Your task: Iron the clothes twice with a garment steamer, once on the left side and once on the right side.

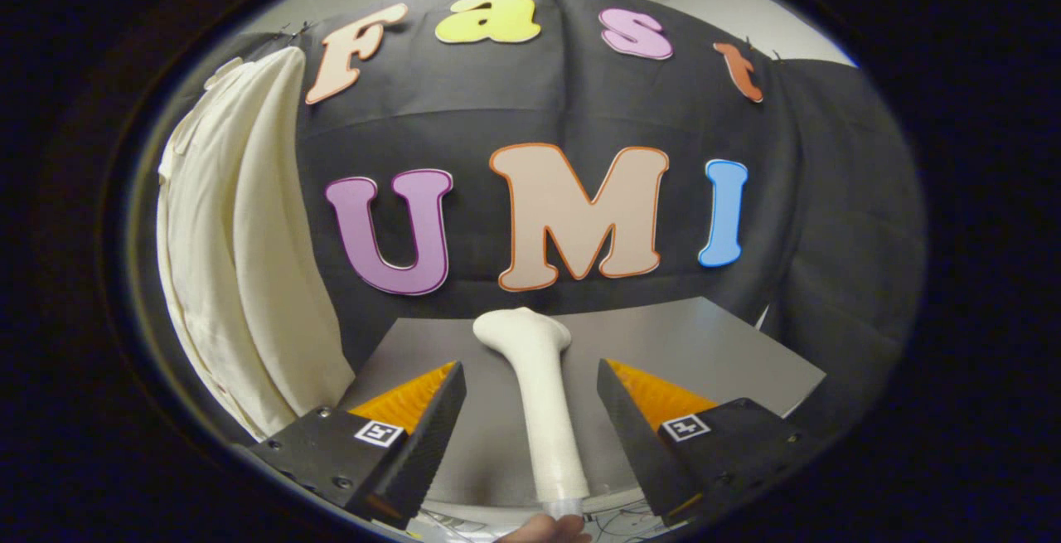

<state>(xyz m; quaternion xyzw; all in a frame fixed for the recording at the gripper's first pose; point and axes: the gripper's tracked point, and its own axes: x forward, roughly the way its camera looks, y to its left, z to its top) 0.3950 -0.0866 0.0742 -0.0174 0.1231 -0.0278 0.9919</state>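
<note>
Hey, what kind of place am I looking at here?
Probably a staged test booth: a cream garment hangs against a black cloth wall, beside a grey table. A white steamer lies between the open gripper fingers.

You held the gripper (530, 385) level and pointing forward, its two fingers spread wide apart and pressing on nothing. One finger (414, 435) sat at about 7 o'clock and the other at about 5 o'clock, both tips angled inward toward 12. At 6 o'clock, below the gap, part of your hand (547, 529) showed.
</note>
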